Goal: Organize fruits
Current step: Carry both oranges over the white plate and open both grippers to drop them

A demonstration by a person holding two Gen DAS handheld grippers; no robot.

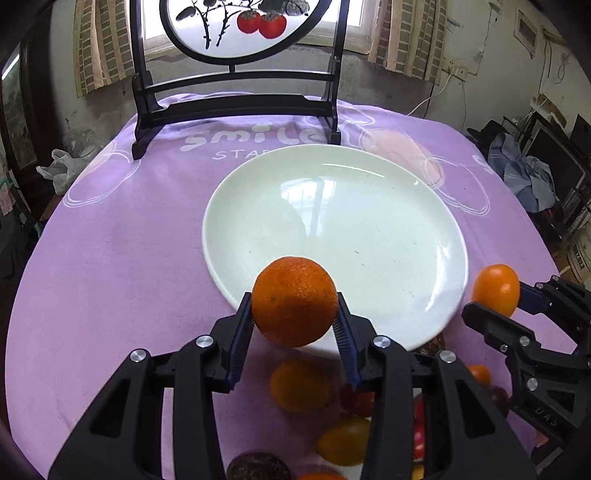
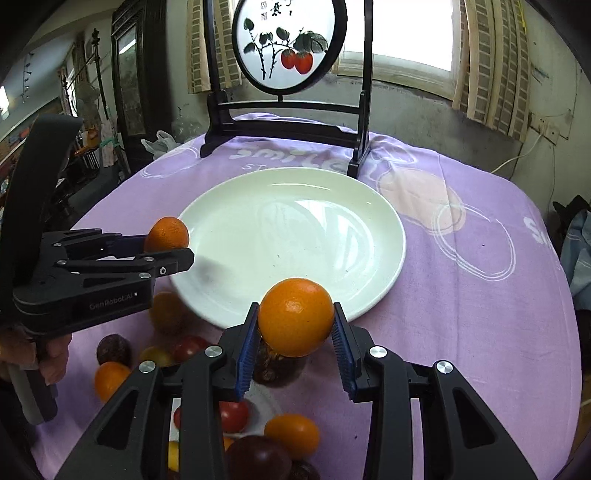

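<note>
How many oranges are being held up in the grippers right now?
2. One orange is clamped in the left gripper at the white plate's near edge; another orange sits in the right gripper. Loose fruit below is partly hidden.

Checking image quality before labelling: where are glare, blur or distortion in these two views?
Left wrist view: window glare on the white plate; loose fruit under the jaws is soft, the held orange sharp. Right wrist view: same plate glare, bright window blown out; fisheye bends both views' edges.
</note>
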